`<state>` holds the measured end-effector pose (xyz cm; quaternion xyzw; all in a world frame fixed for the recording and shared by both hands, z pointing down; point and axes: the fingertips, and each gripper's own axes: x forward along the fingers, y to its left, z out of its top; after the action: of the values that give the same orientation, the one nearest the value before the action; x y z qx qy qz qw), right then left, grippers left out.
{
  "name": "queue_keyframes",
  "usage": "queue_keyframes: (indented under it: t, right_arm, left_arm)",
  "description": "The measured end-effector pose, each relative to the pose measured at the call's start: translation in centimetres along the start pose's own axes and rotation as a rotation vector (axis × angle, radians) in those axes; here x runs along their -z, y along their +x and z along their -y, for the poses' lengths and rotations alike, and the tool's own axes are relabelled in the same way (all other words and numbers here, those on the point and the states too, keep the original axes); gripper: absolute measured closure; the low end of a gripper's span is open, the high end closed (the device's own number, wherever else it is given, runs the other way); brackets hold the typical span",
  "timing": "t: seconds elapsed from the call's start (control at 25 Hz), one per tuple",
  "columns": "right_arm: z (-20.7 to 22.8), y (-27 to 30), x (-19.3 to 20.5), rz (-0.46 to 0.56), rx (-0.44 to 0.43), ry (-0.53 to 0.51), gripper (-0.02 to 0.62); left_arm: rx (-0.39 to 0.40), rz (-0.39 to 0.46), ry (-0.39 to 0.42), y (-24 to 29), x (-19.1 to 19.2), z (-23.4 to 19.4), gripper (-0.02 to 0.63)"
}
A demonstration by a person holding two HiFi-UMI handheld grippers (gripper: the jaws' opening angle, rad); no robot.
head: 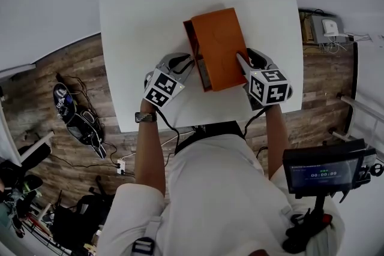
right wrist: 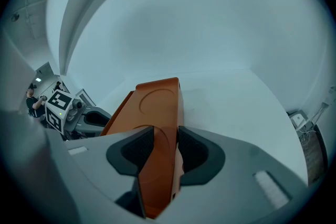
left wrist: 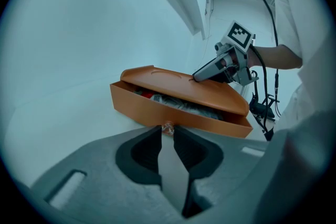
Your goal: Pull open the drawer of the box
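at the left, the left gripper point(left wrist: 167, 134) is pinching the small clear knob point(left wrist: 167, 126) on the drawer's front, its jaws drawn nearly together with only the knob between them. the drawer point(left wrist: 157, 110) is standing a little way out of the left side of the orange box point(head: 221, 45), and the gap under the box's top is showing some red and grey stuff point(left wrist: 173, 103) lying inside; what it is cannot be made out. the box is sitting near the middle of the white table point(head: 138, 21), toward the person's edge, with the drawer's open side facing the left gripper. at the right, the right gripper point(right wrist: 166, 134) is clamping the near right corner of the box's body, its jaws closed onto the orange wall, which is filling the space between them, so it seems to be bracing the box against the pull.

judging from this, the task is under way but not finished: the knob is gripped, the box is being steadied and the drawer is partly out. what seems to be left is drawing the drawer further leftward until it is properly open, then letting go.
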<state>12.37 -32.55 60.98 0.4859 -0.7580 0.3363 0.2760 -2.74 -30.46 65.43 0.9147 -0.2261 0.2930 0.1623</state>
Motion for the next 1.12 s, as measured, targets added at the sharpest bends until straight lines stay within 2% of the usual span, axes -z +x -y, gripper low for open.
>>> queue_keyframes:
  t: [0.56,1.12]
  right_arm:
    - [0.5,0.9,0.2,-0.002,-0.003,0.017,0.445]
    - [0.8,1.3,0.3,0.006,-0.003,0.026,0.443]
  left_arm:
    - [-0.039,-0.006,-0.079,-1.1,2.0,-1.3,0.529]
    - [-0.081,-0.027,-0.093,-2.3,3.4,-2.4,0.531]
